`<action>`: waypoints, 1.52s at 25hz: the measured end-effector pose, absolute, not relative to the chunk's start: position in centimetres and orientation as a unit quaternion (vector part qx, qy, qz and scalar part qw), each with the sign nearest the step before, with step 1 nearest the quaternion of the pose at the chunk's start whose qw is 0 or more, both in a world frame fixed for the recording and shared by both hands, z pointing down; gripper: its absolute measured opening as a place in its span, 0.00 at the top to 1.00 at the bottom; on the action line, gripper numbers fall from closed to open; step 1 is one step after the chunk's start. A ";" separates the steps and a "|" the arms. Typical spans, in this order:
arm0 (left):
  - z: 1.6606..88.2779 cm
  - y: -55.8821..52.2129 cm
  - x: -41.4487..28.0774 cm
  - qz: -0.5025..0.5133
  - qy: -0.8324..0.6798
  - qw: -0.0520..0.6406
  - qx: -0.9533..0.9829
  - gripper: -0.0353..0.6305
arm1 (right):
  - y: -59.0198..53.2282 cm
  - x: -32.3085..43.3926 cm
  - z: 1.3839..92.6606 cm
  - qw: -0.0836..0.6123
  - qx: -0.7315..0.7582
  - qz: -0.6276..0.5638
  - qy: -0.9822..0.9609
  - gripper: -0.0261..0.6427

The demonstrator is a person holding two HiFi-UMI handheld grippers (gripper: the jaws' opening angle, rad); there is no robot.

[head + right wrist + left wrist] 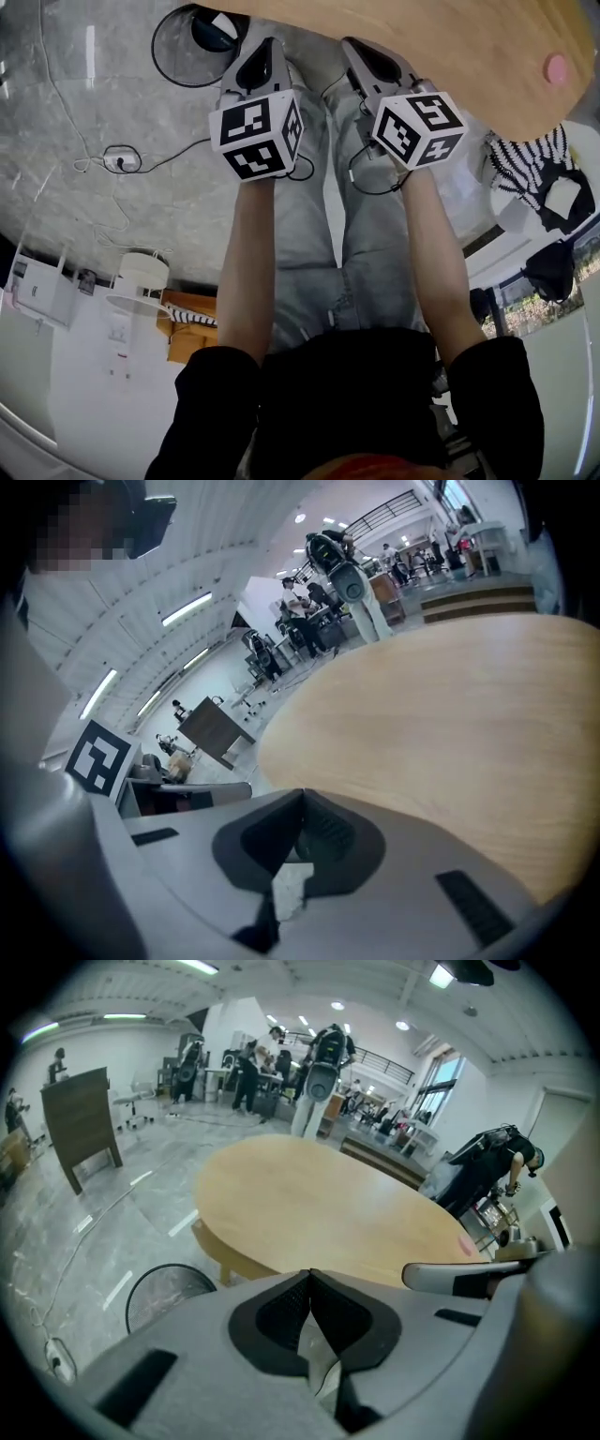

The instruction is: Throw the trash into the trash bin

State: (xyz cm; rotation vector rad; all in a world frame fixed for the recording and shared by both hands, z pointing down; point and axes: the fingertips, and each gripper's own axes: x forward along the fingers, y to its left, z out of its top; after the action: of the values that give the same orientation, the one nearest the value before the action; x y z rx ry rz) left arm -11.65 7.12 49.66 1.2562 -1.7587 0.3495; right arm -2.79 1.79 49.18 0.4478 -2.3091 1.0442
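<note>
1. Trash bin [192, 47], a black wire basket, stands on the grey floor [94, 122] at eleven o'clock in the head view, just beside the edge of the wooden table [450, 37].
2. Inside the bin a dark shape with a white patch shows; what it is cannot be told.
3. A small pink item [557, 67] lies on the table near its rim at two o'clock, well apart from both grippers.
4. The left gripper [270, 45] hangs above the person's legs, pointing toward twelve o'clock, its jaws clenched together on nothing; the bin sits at its eleven o'clock.
5. The right gripper [352, 45], just beside it, is likewise clenched and empty, its tips at the table's edge.
</note>
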 end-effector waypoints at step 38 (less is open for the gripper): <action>48.4 -17.8 21.0 0.234 -0.527 0.386 0.720 0.94 | -20.8 34.1 47.8 0.194 0.496 0.357 -0.768 0.94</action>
State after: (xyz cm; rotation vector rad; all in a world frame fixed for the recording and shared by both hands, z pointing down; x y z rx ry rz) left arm 20.97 -17.83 48.45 1.8330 -1.3422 0.5954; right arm 34.07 -20.78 47.78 1.3900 -2.1532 1.0004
